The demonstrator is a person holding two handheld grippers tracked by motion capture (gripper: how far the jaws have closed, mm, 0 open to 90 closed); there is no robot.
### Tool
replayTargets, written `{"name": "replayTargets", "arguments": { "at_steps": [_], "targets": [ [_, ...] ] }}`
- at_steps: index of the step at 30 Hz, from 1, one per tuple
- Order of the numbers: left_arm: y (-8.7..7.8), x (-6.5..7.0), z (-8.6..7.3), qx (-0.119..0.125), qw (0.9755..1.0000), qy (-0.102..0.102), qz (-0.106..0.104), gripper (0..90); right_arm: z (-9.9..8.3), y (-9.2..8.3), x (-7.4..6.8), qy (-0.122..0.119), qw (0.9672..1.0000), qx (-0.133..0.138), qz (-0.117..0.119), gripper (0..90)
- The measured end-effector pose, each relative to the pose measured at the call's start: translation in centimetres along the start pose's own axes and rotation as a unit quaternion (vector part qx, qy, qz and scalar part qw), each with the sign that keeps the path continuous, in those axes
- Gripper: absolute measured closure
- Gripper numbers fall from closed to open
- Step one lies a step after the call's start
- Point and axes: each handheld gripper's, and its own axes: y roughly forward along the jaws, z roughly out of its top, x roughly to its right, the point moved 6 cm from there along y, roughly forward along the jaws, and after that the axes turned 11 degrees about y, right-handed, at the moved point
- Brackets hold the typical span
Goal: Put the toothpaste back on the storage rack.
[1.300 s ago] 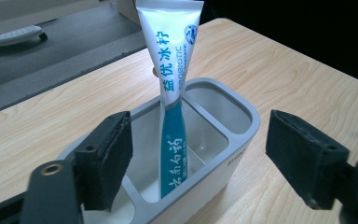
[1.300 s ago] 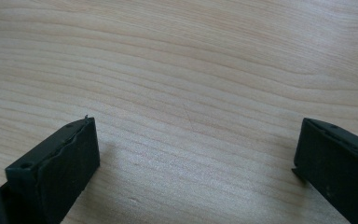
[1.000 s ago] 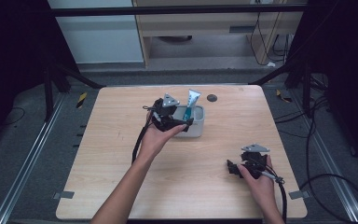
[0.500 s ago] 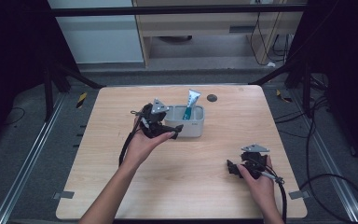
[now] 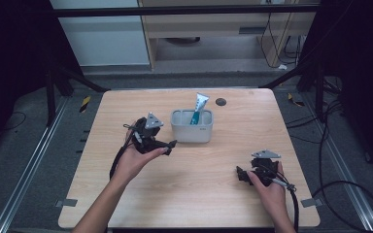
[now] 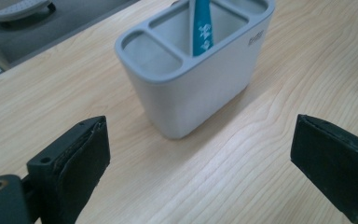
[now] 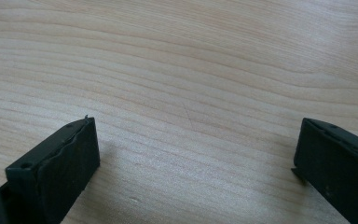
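Small embossed mark on the grey holder (image 6: 200, 88) and white print on the teal tube (image 6: 203, 32), both unreadable.

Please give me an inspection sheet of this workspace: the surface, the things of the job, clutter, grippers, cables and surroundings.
Surface: light wooden table, bare around the things on it.
Job's things: grey holder with compartments, standing upright behind the table's middle; teal-and-white tube standing in one compartment, leaning a little.
Clutter: small dark round disc near the far edge, apart from the holder.
Grippers: left gripper open, empty, aimed at the holder and apart from it; right gripper open, empty, over bare wood near the front right.
Cables: one trails from each gripper toward the front edge; black cable loops on the floor at right.
Surroundings: dark frame bars, floor rails, cabinet behind the table.
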Motion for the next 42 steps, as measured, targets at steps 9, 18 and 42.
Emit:
{"name": "replayTargets", "arguments": {
  "at_steps": [9,18,42],
  "targets": [
    [-0.5,-1.1,-2.8,-0.023,0.9996,-0.01,0.009,3.9,0.0,0.0,0.0,0.001,1.0,0.0,-0.001,0.5],
    [-0.8,-2.0,-6.1,-0.047,0.9984,-0.028,0.013,3.8,0.0,0.0,0.0,0.002,1.0,0.0,-0.001,0.5],
    [-1.8,-4.6,-15.6,-0.093,0.9904,-0.096,0.035,3.9,0.0,0.0,0.0,0.001,1.0,0.0,-0.001,0.5]
  ]
}}
